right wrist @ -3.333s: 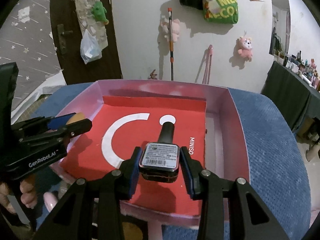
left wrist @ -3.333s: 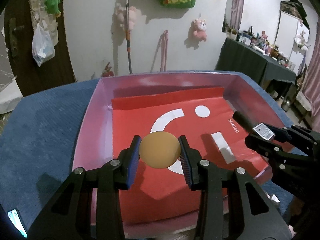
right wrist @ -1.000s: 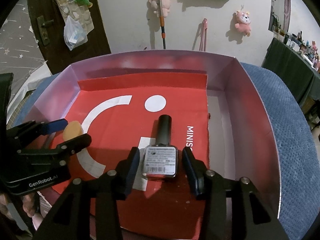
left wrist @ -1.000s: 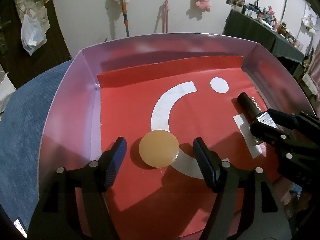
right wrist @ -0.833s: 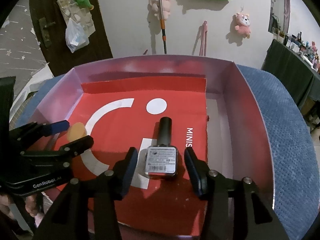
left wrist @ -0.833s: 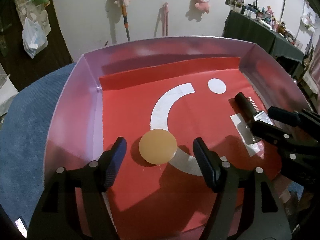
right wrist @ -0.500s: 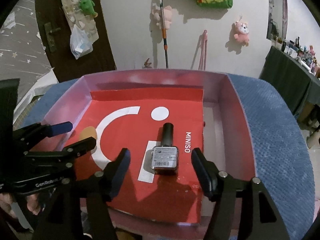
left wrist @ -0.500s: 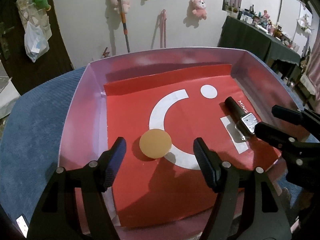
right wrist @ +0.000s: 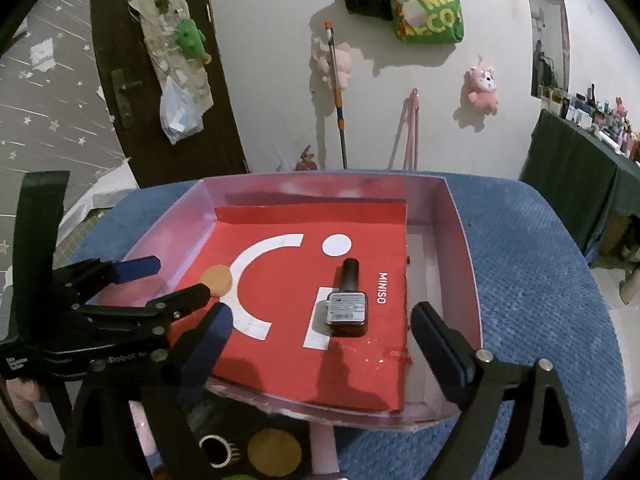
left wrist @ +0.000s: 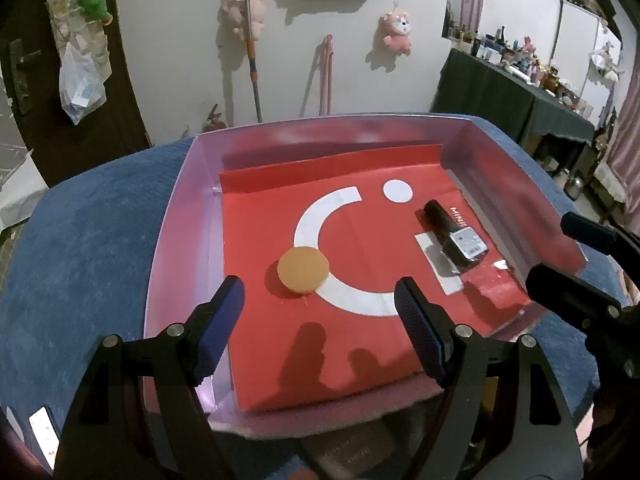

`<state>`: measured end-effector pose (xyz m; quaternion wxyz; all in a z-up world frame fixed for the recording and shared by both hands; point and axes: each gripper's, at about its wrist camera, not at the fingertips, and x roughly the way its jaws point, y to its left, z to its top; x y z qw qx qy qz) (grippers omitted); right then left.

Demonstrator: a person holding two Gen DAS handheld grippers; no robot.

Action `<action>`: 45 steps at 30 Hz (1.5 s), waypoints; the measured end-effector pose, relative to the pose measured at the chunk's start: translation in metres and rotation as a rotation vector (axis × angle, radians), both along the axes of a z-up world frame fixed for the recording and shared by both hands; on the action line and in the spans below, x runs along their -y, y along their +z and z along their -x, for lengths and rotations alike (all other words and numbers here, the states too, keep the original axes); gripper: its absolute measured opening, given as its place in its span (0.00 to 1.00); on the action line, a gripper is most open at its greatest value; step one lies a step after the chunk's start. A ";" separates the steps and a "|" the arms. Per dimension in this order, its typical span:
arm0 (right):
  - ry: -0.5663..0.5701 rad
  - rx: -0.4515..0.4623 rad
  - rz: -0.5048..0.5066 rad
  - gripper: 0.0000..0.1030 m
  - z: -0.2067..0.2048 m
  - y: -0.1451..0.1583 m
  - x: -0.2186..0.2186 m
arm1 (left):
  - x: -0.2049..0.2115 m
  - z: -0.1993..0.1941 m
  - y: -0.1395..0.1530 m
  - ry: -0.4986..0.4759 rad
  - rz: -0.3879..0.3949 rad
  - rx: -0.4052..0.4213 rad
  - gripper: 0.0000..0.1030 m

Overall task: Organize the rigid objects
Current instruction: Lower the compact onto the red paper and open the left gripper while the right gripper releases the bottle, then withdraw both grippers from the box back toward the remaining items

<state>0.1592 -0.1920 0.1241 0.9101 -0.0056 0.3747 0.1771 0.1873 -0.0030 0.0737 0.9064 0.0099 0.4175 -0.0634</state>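
A pink tray [left wrist: 180, 216] lined with a red MINISO sheet sits on a blue cushion. An orange round disc [left wrist: 303, 265] lies on the sheet at the left; it also shows in the right wrist view [right wrist: 216, 280]. A dark nail polish bottle [left wrist: 456, 236] lies on its side at the right; it also shows in the right wrist view [right wrist: 347, 305]. My left gripper [left wrist: 318, 326] is open and empty, pulled back above the tray's near edge. My right gripper [right wrist: 322, 342] is open and empty, behind the bottle.
The blue cushion [right wrist: 540, 280] surrounds the tray. Small round objects [right wrist: 274, 454] lie below the tray's near edge. A wall with hanging plush toys and a mop stands behind. A dark cluttered table [left wrist: 520, 96] stands at the far right.
Both grippers opened, releasing the disc and the bottle onto the red sheet, then drew back and up from the tray. The disc and bottle stay where they were set.
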 end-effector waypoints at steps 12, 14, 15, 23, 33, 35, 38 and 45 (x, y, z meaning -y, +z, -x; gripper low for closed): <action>0.008 0.090 -0.025 1.00 0.038 0.018 0.006 | 0.001 0.035 0.010 0.004 0.013 0.072 0.94; 0.009 0.099 -0.026 1.00 0.043 0.021 0.007 | 0.001 0.040 0.011 0.005 0.016 0.081 0.95; 0.010 0.103 -0.023 1.00 0.046 0.021 0.007 | 0.001 0.044 0.011 0.005 0.020 0.085 0.96; 0.006 0.137 -0.029 1.00 0.068 0.026 0.011 | 0.004 0.072 0.015 -0.010 0.016 0.127 1.00; -0.005 0.148 -0.019 1.00 0.091 0.021 0.016 | 0.005 0.108 0.016 -0.023 0.044 0.175 1.00; -0.018 0.155 -0.020 1.00 0.097 0.019 0.019 | 0.004 0.113 0.015 -0.021 0.048 0.175 1.00; -0.025 0.162 -0.011 1.00 0.105 0.016 0.022 | 0.004 0.120 0.012 -0.013 0.041 0.175 1.00; -0.048 0.179 0.009 0.97 0.121 0.005 0.027 | 0.001 0.138 0.003 0.023 0.015 0.178 1.00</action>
